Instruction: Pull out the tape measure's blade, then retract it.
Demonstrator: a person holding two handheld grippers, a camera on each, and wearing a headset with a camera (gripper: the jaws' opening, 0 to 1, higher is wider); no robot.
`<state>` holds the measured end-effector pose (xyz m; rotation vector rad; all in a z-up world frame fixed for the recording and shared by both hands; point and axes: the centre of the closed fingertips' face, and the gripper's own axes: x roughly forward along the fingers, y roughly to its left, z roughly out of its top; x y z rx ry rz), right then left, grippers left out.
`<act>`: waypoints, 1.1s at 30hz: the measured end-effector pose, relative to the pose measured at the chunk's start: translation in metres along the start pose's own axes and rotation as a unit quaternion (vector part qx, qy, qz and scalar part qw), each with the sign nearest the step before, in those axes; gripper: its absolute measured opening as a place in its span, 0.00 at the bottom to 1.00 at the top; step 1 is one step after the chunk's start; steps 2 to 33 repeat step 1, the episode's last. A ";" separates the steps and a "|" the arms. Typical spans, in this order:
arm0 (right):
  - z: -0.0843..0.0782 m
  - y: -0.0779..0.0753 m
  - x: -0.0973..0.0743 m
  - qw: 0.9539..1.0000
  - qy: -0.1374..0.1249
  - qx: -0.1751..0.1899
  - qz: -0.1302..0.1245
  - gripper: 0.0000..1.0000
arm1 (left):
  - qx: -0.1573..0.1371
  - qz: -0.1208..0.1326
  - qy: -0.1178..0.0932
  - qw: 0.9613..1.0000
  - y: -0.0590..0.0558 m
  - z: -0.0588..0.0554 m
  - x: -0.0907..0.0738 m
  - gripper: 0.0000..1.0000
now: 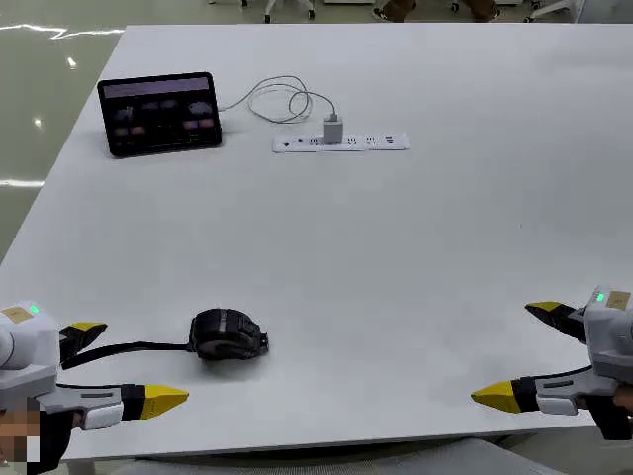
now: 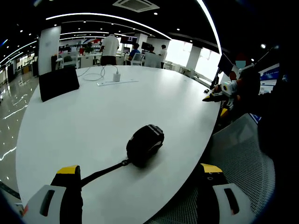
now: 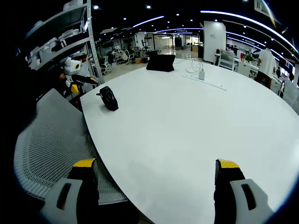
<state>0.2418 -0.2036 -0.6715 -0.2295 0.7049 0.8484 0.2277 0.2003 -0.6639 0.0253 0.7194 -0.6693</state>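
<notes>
Left gripper [image 1: 145, 362] sits at the near-left edge of the table [image 1: 415, 257], its yellow-tipped fingers spread wide. Right gripper [image 1: 499, 352] sits at the near-right edge, fingers likewise spread wide, well apart from the left one. A grey mesh chair [image 3: 46, 140] is just below the near table edge.

The tape measure [image 1: 227, 334], a black case, lies on the table just ahead of the left gripper. Its black strap [image 1: 138, 348] trails back towards that gripper's fingers; I cannot tell whether strap and finger touch.

Farther back, on the left, a tablet [image 1: 160, 114] stands propped with its screen lit. Beside it lies a white power strip [image 1: 341, 142] with a charger [image 1: 333, 130] plugged in. A looped white cable [image 1: 282, 99] runs from the charger towards the tablet.
</notes>
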 end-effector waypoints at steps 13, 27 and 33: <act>0.000 0.000 0.000 1.000 0.001 -0.001 0.000 1.00 | 0.000 -0.001 0.000 1.000 0.000 0.000 0.000 1.00; 0.000 0.000 0.000 1.000 0.001 -0.001 0.000 1.00 | 0.000 -0.001 0.000 1.000 0.000 0.000 0.000 1.00; 0.000 0.000 0.000 1.000 0.001 -0.001 0.000 1.00 | 0.000 -0.001 0.000 1.000 0.000 0.000 0.000 1.00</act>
